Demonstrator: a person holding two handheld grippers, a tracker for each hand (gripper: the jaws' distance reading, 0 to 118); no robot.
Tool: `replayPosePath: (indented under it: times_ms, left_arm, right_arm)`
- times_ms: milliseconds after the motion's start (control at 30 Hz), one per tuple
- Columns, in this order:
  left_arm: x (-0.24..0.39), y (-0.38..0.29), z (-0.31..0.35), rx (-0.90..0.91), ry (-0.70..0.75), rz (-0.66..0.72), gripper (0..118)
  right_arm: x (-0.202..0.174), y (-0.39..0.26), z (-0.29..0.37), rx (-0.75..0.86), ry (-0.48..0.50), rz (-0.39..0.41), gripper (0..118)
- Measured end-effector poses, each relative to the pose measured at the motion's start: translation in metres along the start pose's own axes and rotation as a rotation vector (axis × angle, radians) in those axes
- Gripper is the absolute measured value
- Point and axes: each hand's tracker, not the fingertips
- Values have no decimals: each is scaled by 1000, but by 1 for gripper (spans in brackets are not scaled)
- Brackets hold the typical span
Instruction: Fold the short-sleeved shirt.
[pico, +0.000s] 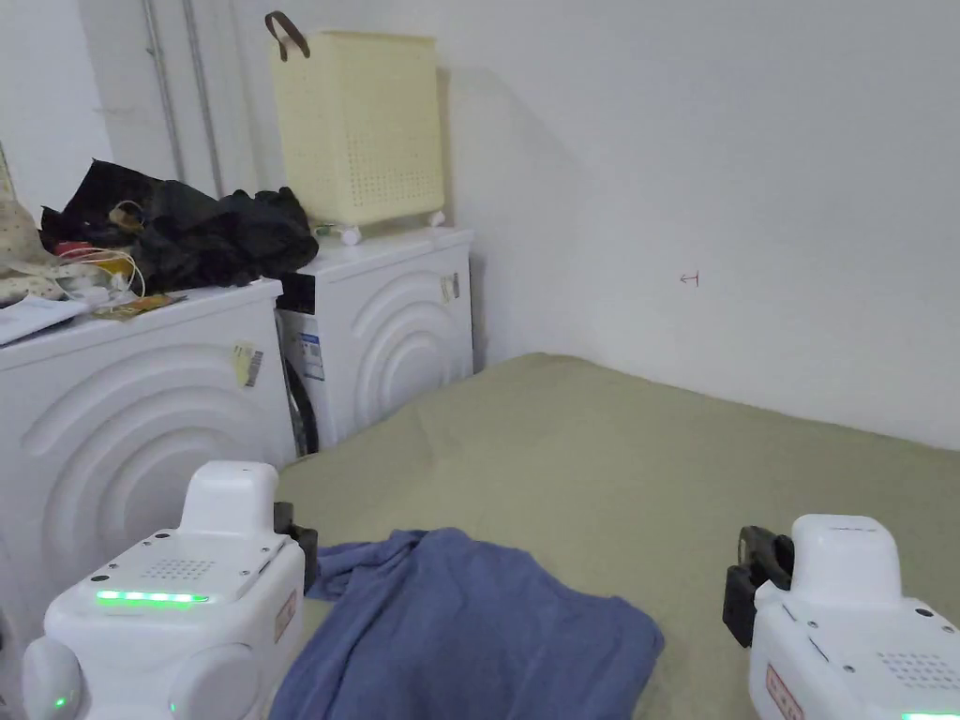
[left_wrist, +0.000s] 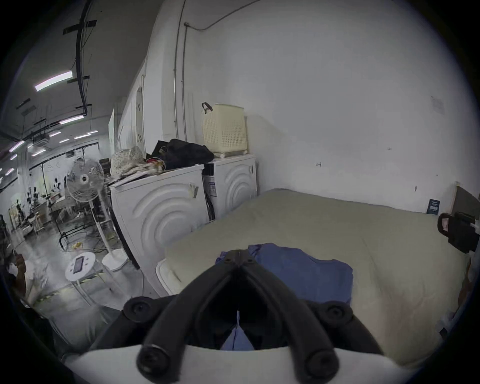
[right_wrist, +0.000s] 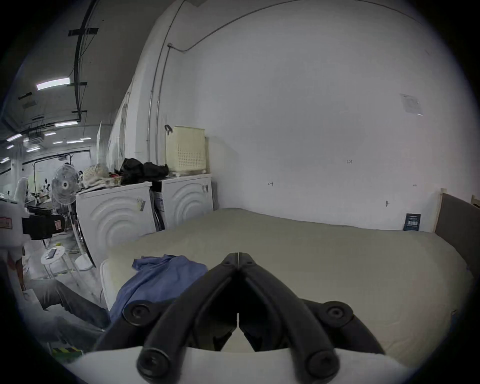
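I see the shirt (pico: 469, 628), blue and rumpled, lying unfolded at the near left edge of the bed (pico: 609, 450). Left gripper (left_wrist: 240, 253) jaws are together above it. Right gripper (right_wrist: 238, 256) jaws are together over bare bed.

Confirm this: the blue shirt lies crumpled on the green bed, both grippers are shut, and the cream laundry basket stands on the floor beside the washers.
One thing is wrong: the cream laundry basket stands on top of the far washer, not on the floor, as the head view shows. The blue shirt does lie crumpled on the green bed, and the left gripper and right gripper are shut.
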Motion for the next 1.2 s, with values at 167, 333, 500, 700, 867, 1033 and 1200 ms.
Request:
replayPosePath:
  times_ms: [167, 333, 500, 700, 867, 1033, 1200]
  left_arm:
    - [19, -10, -41, -80, -86, 23, 0]
    - [67, -41, -116, -244, -185, -12, 0]
    - [116, -89, -196, -456, -290, -18, 0]
    - [147, -125, -254, -646, -355, -7, 95]
    - [165, -153, -282, -742, -319, -107, 117]
    - [169, -141, -267, -692, -316, -137, 41]
    - [174, -109, -240, -638, -263, -203, 0]
  right_arm:
    - [9, -12, -11, -27, -12, 3, 0]
    - [23, -41, -21, -97, -49, 3, 0]
    - [44, -75, -34, -200, -94, 7, 0]
    - [65, -112, -40, -304, -106, -19, 0]
    - [74, -132, -31, -363, -119, -57, 0]
    - [84, -126, 1, -366, -132, -59, 0]
    - [110, -111, 42, -338, -200, -54, 0]
